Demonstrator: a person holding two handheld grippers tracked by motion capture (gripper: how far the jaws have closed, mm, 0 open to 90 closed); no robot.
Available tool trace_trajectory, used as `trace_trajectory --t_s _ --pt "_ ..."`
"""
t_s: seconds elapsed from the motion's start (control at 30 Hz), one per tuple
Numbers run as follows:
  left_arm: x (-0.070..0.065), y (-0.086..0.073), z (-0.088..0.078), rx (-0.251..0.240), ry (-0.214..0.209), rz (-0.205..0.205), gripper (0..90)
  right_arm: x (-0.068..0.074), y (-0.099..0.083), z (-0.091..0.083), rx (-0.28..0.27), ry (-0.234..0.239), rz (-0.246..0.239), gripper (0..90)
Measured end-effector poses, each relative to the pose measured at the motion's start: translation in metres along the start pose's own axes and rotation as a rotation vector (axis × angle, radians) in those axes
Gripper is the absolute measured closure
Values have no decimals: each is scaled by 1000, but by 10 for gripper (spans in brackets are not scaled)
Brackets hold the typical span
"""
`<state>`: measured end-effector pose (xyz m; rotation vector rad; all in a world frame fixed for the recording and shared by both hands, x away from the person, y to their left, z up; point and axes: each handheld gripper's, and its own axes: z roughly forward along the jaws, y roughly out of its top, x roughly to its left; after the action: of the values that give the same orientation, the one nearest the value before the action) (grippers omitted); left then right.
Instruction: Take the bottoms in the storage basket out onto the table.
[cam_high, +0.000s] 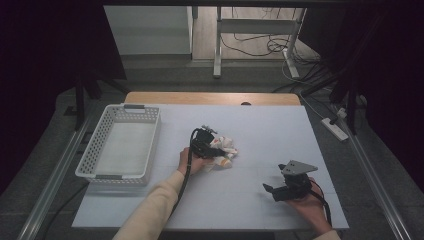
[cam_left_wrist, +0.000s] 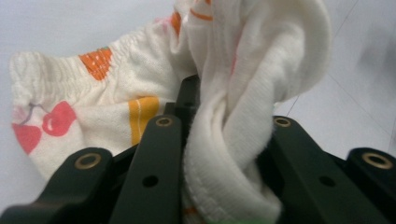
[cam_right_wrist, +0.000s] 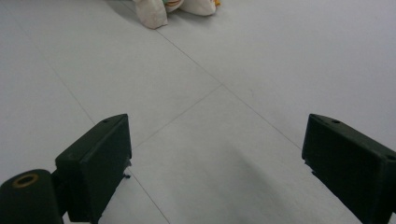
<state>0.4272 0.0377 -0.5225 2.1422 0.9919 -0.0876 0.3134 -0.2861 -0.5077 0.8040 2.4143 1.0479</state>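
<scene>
Plainly, no brand, label or readable writing showed on anything; the only markings were printed red cherries and orange and yellow blocks on the white garment (cam_left_wrist: 93, 116). That small cloth piece lay bunched near the middle of the table (cam_high: 280, 130), at about two o'clock from the person's left hand (cam_high: 192, 162). The left gripper (cam_high: 212, 144) had its fingers (cam_left_wrist: 159, 154) closed tightly on a twisted fold of the garment, which bulged up between them in the left gripper view. A white slotted basket (cam_high: 100, 135) stood at nine o'clock from the cloth, well apart from it. The right gripper (cam_high: 272, 191) rested in the right hand (cam_high: 312, 205) at about four o'clock from the garment, well apart, its fingers (cam_right_wrist: 100, 158) spread wide with bare table between them. In the right gripper view the garment sat far off at about eleven o'clock.
</scene>
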Motion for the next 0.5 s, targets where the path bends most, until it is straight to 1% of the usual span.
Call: trace_trajectory --t_s 0.1,0.27,0.37,0.43,0.47,0.5 --pt "0 0 0 0 -4 1 749 0 0 0 0 -1 -1 81" --pt "-1 -1 -1 -1 -15 7 694 0 0 0 0 -2 -1 81" --pt "-5 0 -1 -1 -12 38 623 0 0 0 2 -1 -2 81" --pt "-9 0 -3 -11 12 68 544 0 0 0 2 -2 -2 81" --pt "-11 0 -3 -17 28 89 485 0 0 0 2 -3 -1 81" --pt "-14 0 -4 -20 44 110 448 0 0 0 0 -4 1 82"
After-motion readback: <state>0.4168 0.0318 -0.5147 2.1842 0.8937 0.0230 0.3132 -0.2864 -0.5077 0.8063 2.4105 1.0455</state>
